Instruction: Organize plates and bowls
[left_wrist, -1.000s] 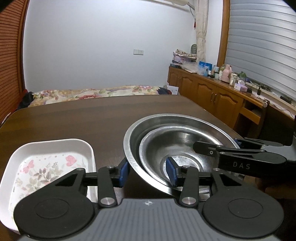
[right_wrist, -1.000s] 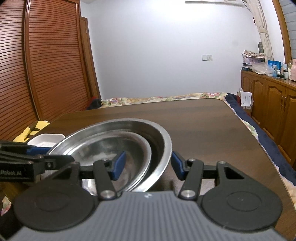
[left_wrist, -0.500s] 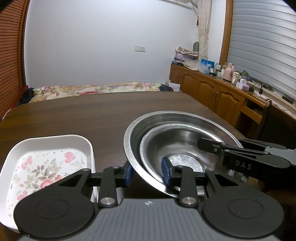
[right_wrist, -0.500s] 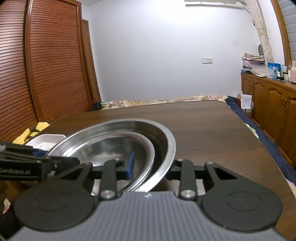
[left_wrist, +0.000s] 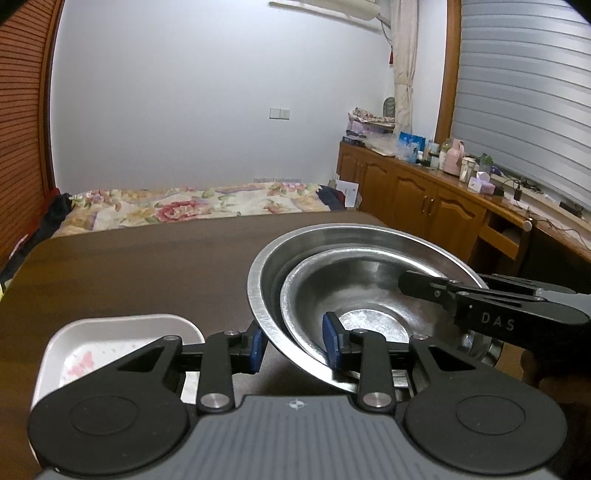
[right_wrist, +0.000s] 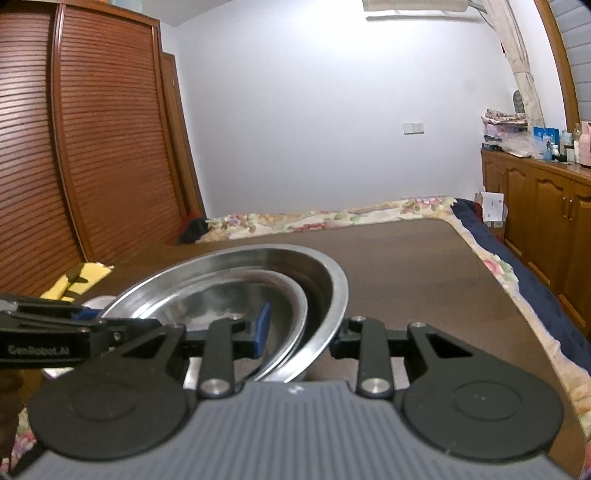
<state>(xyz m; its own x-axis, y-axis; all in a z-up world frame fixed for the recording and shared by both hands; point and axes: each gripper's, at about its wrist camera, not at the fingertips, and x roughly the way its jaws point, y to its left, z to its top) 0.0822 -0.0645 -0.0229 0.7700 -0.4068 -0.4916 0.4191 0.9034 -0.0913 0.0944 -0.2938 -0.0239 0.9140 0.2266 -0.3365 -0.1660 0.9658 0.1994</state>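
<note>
Two grippers hold the nested steel bowls from opposite sides.

A smaller round steel bowl (left_wrist: 364, 295) sits inside the large round stainless steel bowl (left_wrist: 264, 273), which is tilted above the dark brown wooden table (left_wrist: 147, 266). The left gripper (left_wrist: 293, 345) clamps the near-left rims of both bowls; the right gripper (right_wrist: 299, 338) clamps the rims on the opposite side. A white rectangular tray with pink flower print (left_wrist: 92, 354), with nothing in it, lies on the table just left of the large bowl. Since a second ago both grippers' jaws have closed on the rims, and the bowls look lifted a little.
</note>
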